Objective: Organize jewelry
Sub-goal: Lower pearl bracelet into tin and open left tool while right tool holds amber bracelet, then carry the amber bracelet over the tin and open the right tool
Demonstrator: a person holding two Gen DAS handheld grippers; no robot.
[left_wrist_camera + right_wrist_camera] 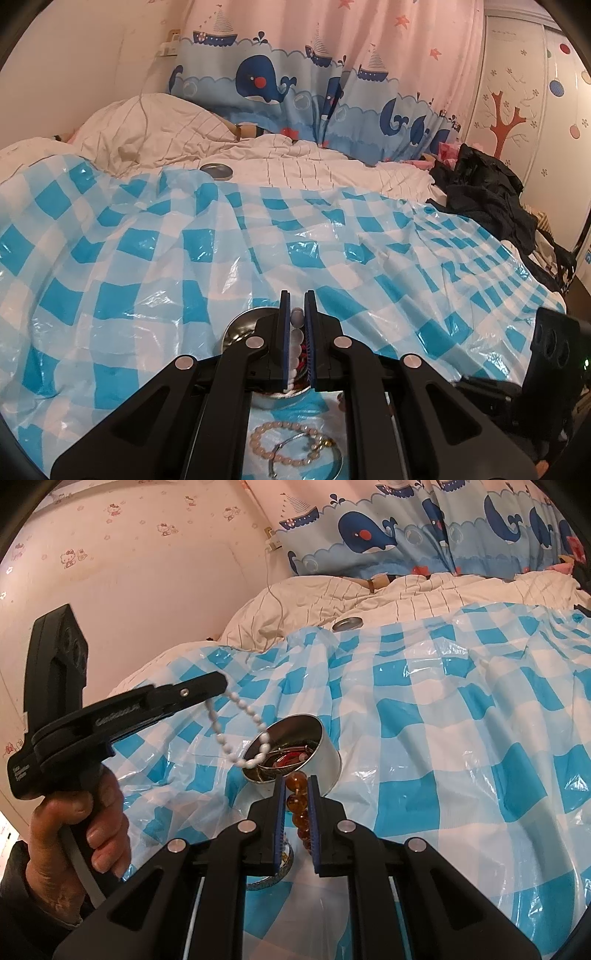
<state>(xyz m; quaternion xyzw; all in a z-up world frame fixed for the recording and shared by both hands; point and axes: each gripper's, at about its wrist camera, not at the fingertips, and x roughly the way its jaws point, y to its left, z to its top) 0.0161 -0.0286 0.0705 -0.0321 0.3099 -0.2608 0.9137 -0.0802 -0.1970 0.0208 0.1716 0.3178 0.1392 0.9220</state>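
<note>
Beads: left gripper [223,682] pinches a white strand [236,734] dangling over the tin [295,749]; right gripper [296,781] clamps amber beads [298,801]. Drop early and the strand catches the rim, spilling out.

The left gripper [221,681] bears embossed lettering on its side, too blurred to read.
</note>
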